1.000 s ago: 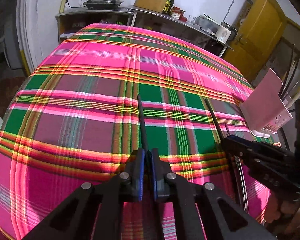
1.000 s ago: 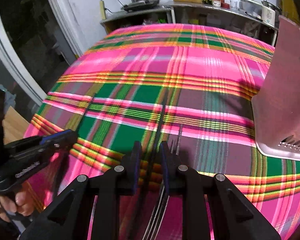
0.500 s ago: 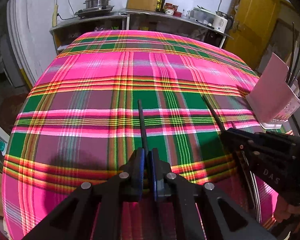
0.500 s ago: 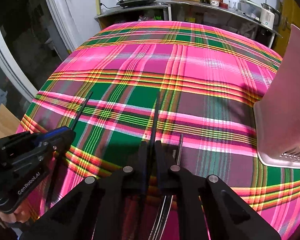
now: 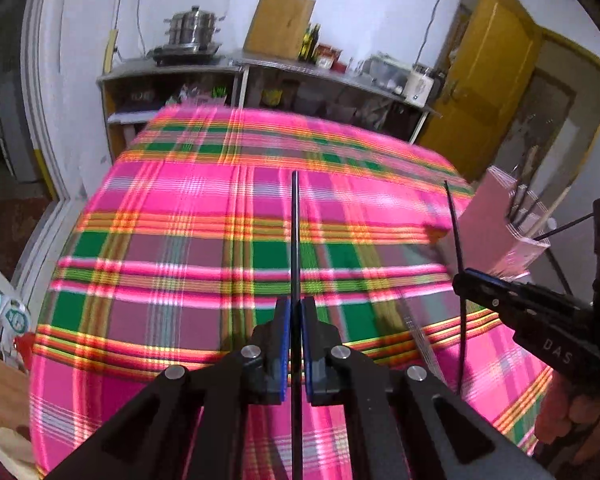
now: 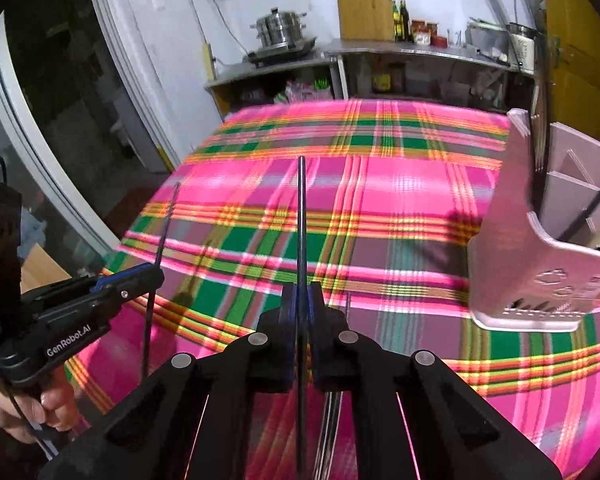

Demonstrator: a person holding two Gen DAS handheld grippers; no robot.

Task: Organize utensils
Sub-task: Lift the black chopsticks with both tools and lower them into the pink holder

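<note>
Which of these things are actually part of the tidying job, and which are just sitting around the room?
Part of the job:
- black chopstick in the left hand-held gripper
- black chopstick in the right hand-held gripper
- pink utensil holder

Just lying about:
- steel pot
- wooden board
- bottles

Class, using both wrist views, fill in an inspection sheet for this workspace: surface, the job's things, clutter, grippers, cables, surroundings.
Surface: table under a pink plaid cloth, blurred by motion.
Job's things: one black chopstick in the left gripper, another black chopstick in the right; pink utensil holder upright at the cloth's right edge, already holding sticks; more utensils lying below the right gripper.
Clutter: nothing seen on the cloth.
Grippers: left gripper and right gripper each shut on a chopstick.
Cables: wall cable; thin cord at the hand.
Surroundings: shelf counter with steamer pot, cutting board, yellow door.
</note>
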